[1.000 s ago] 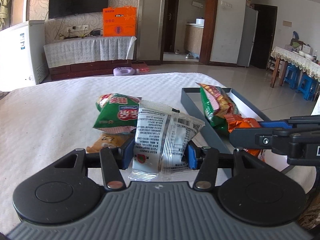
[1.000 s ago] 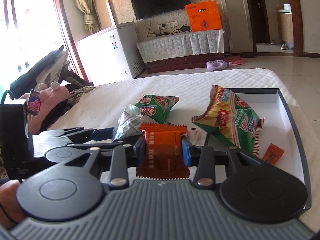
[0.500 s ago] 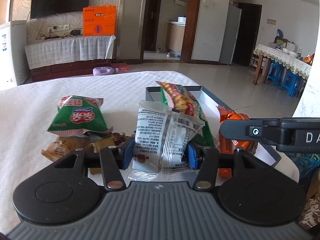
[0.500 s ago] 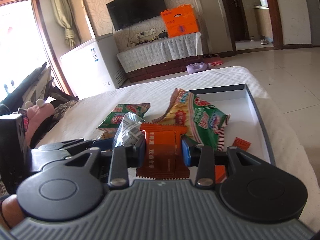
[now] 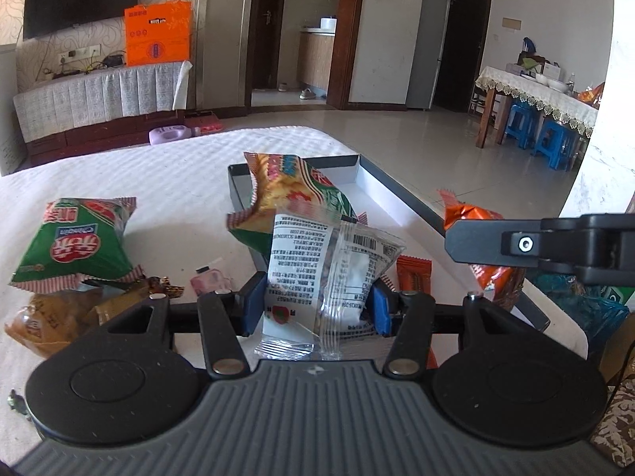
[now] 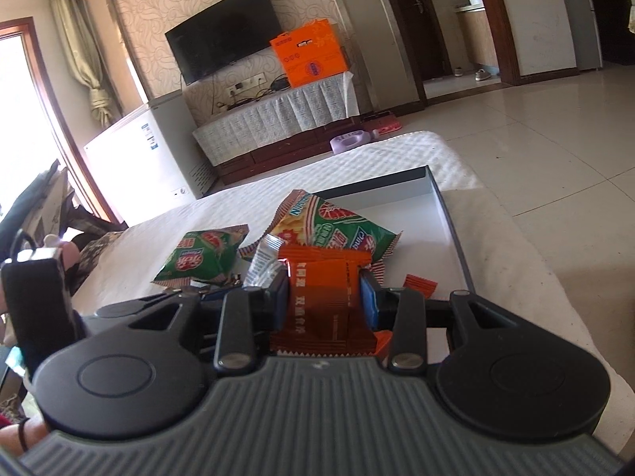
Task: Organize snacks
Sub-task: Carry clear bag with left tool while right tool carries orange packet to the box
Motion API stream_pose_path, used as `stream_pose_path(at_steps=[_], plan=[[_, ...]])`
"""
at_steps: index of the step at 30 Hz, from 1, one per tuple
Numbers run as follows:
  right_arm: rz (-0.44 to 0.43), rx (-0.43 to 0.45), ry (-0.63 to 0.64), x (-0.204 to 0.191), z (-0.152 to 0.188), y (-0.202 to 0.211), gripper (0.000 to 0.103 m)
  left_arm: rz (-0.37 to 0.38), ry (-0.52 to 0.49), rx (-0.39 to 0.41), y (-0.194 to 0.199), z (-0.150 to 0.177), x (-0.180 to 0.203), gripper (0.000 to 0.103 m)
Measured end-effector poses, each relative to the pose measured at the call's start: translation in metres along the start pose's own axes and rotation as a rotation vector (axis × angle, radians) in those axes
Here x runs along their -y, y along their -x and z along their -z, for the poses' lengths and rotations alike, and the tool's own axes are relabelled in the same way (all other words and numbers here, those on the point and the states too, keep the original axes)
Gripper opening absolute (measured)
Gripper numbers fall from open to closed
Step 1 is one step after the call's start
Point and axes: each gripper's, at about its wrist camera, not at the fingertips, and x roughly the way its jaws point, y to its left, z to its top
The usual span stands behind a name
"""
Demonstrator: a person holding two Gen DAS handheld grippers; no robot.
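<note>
A clear printed plastic snack packet (image 5: 329,273) is clenched in the left claw (image 5: 315,303), an orange foil wrapper (image 6: 323,301) in the right claw (image 6: 324,297), above a grey-rimmed tray (image 6: 452,222).

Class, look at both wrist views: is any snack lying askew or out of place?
Yes. The big green-and-yellow bag lies tilted across the tray's near wall, half in and half out. Another green bag and small sweets lie loose on the white cloth.

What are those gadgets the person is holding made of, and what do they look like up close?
Each is a dark plastic tool. The left gripper and right gripper both have a ribbed grey body, two round black discs, black linkage arms with silver rivets, and blue finger pads. A dark band circles the wrist at the right view's lower left corner.
</note>
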Motion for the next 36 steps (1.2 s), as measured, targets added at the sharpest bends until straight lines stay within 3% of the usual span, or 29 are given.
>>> stream_pose_path(at_steps=[23,36], plan=[[0.055,-0.029,-0.017,0.013,0.000,-0.015,0.040,0.028,0.002,0.040,-0.071,-0.039,-0.010,0.059],[0.103,-0.028,-0.021,0.017,0.002,-0.015,0.040,0.081,-0.069,-0.017,-0.058,-0.011,0.003,0.059]])
